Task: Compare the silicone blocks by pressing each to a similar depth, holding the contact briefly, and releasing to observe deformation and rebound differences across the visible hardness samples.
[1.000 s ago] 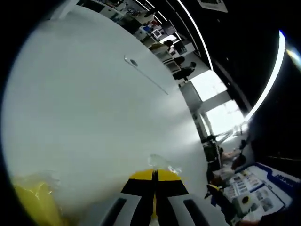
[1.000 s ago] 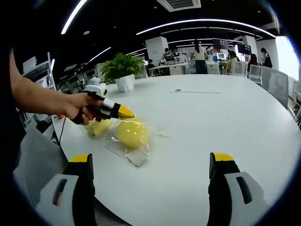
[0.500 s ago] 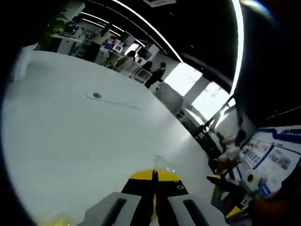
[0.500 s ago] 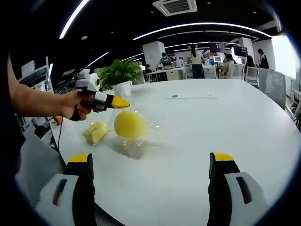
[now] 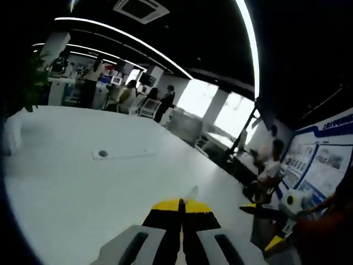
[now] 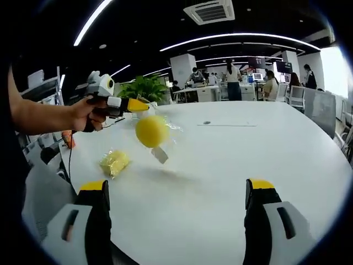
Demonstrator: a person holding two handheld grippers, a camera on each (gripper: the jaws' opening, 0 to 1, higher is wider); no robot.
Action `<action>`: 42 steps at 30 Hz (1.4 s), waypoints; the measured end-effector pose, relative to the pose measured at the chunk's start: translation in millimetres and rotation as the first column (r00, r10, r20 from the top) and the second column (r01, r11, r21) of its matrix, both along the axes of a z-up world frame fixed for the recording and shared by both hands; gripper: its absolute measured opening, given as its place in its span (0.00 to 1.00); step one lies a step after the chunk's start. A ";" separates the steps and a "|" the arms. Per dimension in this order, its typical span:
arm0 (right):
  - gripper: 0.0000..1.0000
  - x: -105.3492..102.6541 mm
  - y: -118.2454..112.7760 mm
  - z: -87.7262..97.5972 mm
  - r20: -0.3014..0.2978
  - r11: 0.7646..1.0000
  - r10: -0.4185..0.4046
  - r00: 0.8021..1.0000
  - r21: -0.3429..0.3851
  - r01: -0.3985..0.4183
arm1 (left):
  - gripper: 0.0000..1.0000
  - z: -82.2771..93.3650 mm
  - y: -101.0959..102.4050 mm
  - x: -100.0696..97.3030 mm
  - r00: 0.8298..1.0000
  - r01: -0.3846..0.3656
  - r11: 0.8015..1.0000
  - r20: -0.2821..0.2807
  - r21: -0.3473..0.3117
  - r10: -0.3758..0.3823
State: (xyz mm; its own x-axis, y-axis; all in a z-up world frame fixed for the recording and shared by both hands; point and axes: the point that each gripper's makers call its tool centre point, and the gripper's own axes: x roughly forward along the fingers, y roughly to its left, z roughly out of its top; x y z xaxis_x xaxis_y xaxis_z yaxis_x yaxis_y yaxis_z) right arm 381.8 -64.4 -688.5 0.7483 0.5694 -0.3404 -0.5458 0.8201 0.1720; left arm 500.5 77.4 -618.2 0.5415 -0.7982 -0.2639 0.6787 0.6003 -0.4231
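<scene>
1. left gripper [image 6: 139, 105], upper left of right gripper view, jaws clamped on clear bag [image 6: 160, 128] holding yellow ball [image 6: 151, 131], lifted above white table [image 6: 231, 154].
2. right gripper [image 6: 179, 207] jaws wide apart, holding nothing, bottom of frame.
3. yellow block [image 6: 115, 162] in a bag lies on table, left of centre.

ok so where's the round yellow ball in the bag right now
In the right gripper view, the yellow ball hangs bagged above the white table, left of centre, from the left hand-held gripper.

Yellow ball [image 6: 151, 131], white table [image 6: 265, 149]
</scene>
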 end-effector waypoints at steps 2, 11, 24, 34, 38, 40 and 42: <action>0.96 1.8 2.2 3.1 0.009 1.000 0.007 1.000 -0.001 -0.007 | 0.00 12.4 -1.7 -2.6 0.999 0.019 1.000 0.038 0.006 -0.019; 0.96 13.2 12.1 23.4 0.057 0.999 0.035 0.998 -0.016 -0.034 | 0.00 61.7 -7.1 -21.8 0.989 0.114 0.993 0.098 -0.025 -0.111; 0.96 24.6 42.9 80.5 0.133 0.978 0.168 0.977 0.103 -0.182 | 0.00 121.0 0.9 -33.4 0.982 0.146 0.976 0.139 -0.161 -0.124; 0.96 38.8 64.9 115.8 0.230 0.961 0.230 0.946 0.100 -0.258 | 0.00 133.0 -0.9 -44.6 0.978 0.164 0.975 0.156 -0.152 -0.140; 0.96 41.7 74.3 125.8 0.250 0.949 0.265 0.931 0.102 -0.298 | 0.00 134.0 -2.6 -51.0 0.975 0.188 0.970 0.150 -0.155 -0.165; 0.96 42.5 78.0 133.0 0.266 0.942 0.272 0.925 0.122 -0.312 | 0.00 134.4 -4.2 -54.1 0.973 0.194 0.970 0.152 -0.148 -0.172; 0.96 43.3 83.1 139.1 0.277 0.935 0.285 0.918 0.131 -0.330 | 0.00 134.4 -5.6 -56.6 0.972 0.200 0.969 0.151 -0.146 -0.178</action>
